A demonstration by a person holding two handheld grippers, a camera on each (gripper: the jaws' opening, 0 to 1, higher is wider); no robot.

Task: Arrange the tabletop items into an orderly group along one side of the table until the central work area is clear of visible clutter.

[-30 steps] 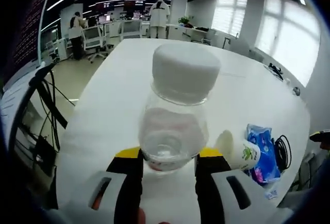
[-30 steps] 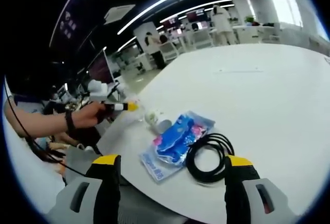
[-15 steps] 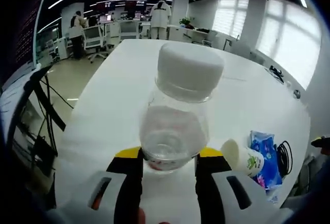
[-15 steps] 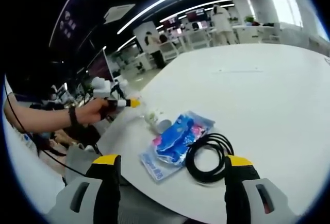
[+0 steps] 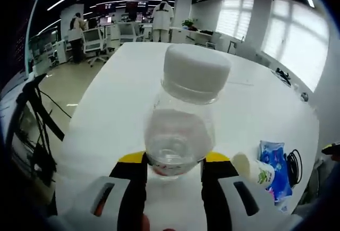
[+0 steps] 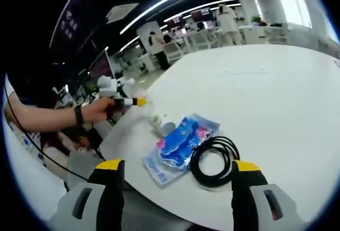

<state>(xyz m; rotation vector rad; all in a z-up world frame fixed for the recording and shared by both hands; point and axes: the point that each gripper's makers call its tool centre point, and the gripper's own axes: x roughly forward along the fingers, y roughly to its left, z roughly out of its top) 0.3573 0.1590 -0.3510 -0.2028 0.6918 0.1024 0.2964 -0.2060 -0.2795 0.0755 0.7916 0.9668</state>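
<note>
Left gripper [image 5: 172, 164] has its jaws closed on a clear plastic bottle [image 5: 180, 130] with a white cap [image 5: 195, 74], gripped low on the body; the bottle hangs over the near part of the white counter [image 5: 122, 98], tipped slightly away from the camera. Right gripper [image 6: 172, 175] hovers with its jaws spread wide and nothing between them, just off the counter edge. Judged step: carrying the bottle to join the group at the counter's edge. That group lies together: a blue packet [image 6: 180, 143], a coiled black cable [image 6: 215, 162] touching the packet's side, and a small white cup [image 6: 159, 122] on its side just beyond the packet. To do this well: lower the bottle upright beside the cup, base flat on the counter before releasing, and leave room so the jaws do not knock the cup, which could roll. The grip is low and the bottle looks top-heavy with its big cap, so keep the motion slow and avoid tilt. Bottle appearance: transparent, ribbed or rounded shoulder, seemingly empty or nearly so; I cannot tell for sure. In the right gripper view the person's hand [image 6: 101, 109] holds the left gripper at the counter's far-left edge.
</note>
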